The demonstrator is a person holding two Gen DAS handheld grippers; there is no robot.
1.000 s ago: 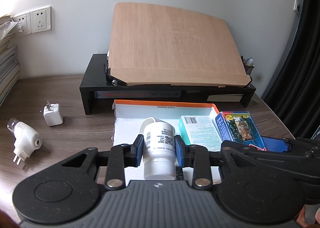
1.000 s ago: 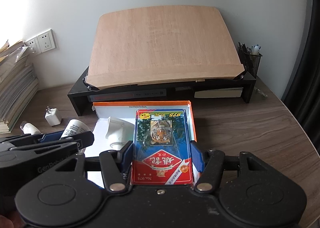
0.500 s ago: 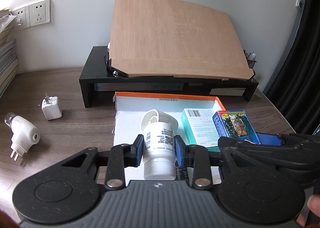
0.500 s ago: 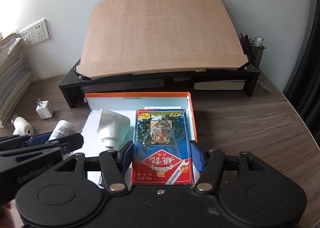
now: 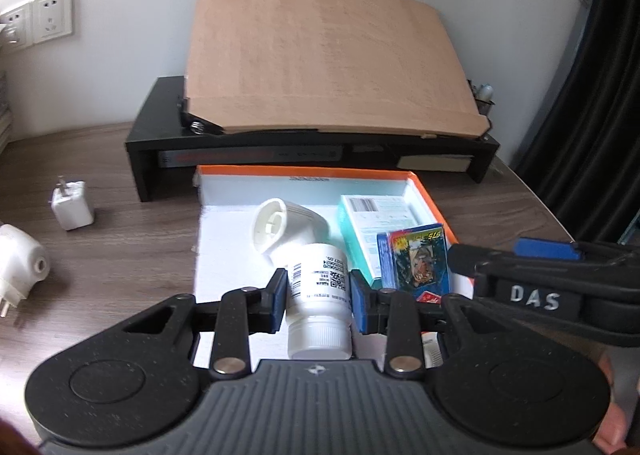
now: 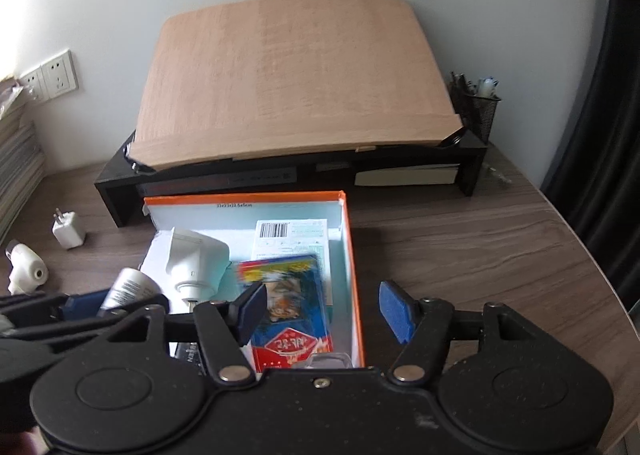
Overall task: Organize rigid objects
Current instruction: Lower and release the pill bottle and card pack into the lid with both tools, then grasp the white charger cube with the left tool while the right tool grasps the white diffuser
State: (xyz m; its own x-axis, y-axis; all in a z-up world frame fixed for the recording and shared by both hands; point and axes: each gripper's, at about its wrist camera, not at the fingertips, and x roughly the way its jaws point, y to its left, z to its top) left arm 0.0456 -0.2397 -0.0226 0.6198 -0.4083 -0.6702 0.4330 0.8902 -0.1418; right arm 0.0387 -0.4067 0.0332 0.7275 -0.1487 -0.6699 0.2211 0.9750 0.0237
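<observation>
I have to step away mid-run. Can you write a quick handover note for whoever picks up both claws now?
Left claw: shut on the white bottle, held over the orange box.
Right claw: jaws opening; the card pack is loose between them, dropping into the box.
Done: white adapter and teal carton lie in the box.
Left: place the bottle, then fetch the square charger and the round plug from the desk.
</observation>
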